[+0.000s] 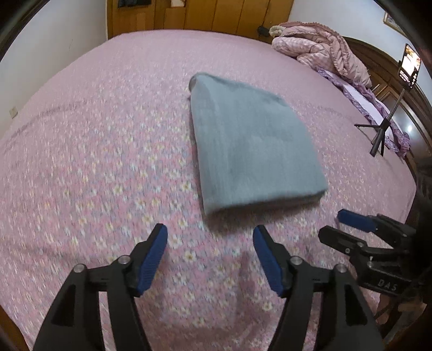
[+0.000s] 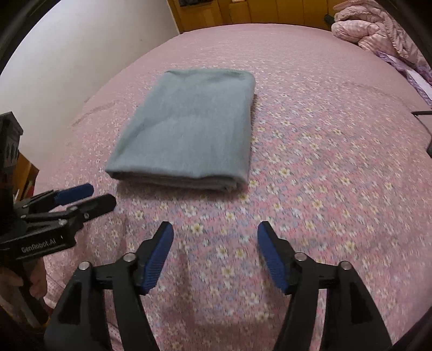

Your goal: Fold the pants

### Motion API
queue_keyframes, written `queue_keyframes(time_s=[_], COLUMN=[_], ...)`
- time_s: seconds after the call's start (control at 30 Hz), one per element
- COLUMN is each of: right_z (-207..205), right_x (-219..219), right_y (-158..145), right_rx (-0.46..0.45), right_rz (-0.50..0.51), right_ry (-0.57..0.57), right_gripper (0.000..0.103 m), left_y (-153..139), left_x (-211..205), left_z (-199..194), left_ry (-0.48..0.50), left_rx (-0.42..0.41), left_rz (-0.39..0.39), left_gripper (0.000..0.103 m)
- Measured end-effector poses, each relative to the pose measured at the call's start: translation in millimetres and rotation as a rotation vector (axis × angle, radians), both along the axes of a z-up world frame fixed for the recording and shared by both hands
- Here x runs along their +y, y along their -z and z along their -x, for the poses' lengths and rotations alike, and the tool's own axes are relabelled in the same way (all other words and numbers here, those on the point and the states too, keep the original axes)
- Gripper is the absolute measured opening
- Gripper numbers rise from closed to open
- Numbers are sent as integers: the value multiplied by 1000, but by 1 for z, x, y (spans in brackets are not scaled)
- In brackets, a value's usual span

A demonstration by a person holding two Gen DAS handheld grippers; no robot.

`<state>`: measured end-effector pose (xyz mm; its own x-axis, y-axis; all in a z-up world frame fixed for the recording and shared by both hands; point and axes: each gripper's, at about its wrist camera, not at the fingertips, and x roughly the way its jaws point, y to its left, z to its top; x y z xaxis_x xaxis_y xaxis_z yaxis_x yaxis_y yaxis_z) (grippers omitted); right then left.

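The grey-blue pants (image 1: pixel 251 145) lie folded into a compact rectangle on the pink flowered bedspread (image 1: pixel 94 151); they also show in the right wrist view (image 2: pixel 189 127), with stacked layers at the near edge. My left gripper (image 1: pixel 210 235) is open and empty, hovering just short of the pants' near edge. My right gripper (image 2: pixel 216 232) is open and empty, also short of the near edge. Each gripper shows in the other's view: the right one (image 1: pixel 334 224) at the right, the left one (image 2: pixel 100 195) at the left.
A crumpled pink quilt (image 1: pixel 324 48) lies at the far right corner of the bed. A phone on a tripod (image 1: pixel 383 127) stands on the bed's right side. A wooden wardrobe (image 1: pixel 199 16) and white wall (image 2: pixel 81 54) lie beyond.
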<state>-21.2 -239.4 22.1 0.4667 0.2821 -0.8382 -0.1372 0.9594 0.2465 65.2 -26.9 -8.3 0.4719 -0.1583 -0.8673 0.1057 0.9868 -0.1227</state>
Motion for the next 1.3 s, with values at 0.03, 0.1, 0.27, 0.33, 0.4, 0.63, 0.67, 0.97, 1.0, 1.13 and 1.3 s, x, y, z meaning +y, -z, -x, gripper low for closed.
queue_keyframes(time_s=[0.03, 0.1, 0.27, 0.33, 0.4, 0.63, 0.67, 0.97, 1.0, 1.13, 1.3], right_z=[0, 9, 27, 32, 29, 36, 36, 36, 33, 34, 32], right_x=[-1, -3, -11, -15, -14, -1, 0, 6, 7, 8, 7], right_y=[-3, -1, 4, 7, 14, 23, 23, 25, 26, 27, 29], right_rx=[5, 17, 35, 37, 58, 39, 36, 30, 30, 30, 30], right_rz=[4, 8, 69, 93, 93, 161, 168, 179, 180, 180, 181], right_ry=[7, 19, 64, 83, 88, 83, 83, 75, 74, 74, 74], right_gripper=[74, 77, 78, 82, 82, 94, 94, 99, 99, 100, 101], left_y=[2, 7, 16, 20, 23, 30, 31, 36, 36, 39, 40], left_x=[-1, -4, -9, -9, -9, -12, -13, -35, -37, -41, -44], left_z=[3, 9, 17, 18, 19, 13, 13, 6, 6, 4, 5], left_ry=[0, -1, -23, -32, -43, -47, -43, -32, -30, -26, -29], left_rx=[13, 38, 68, 84, 92, 94, 94, 93, 93, 93, 90], left_rz=[4, -4, -31, -32, -33, -46, -56, -77, -81, -90, -84], left_gripper=[72, 78, 90, 93, 93, 98, 98, 101, 101, 102, 102])
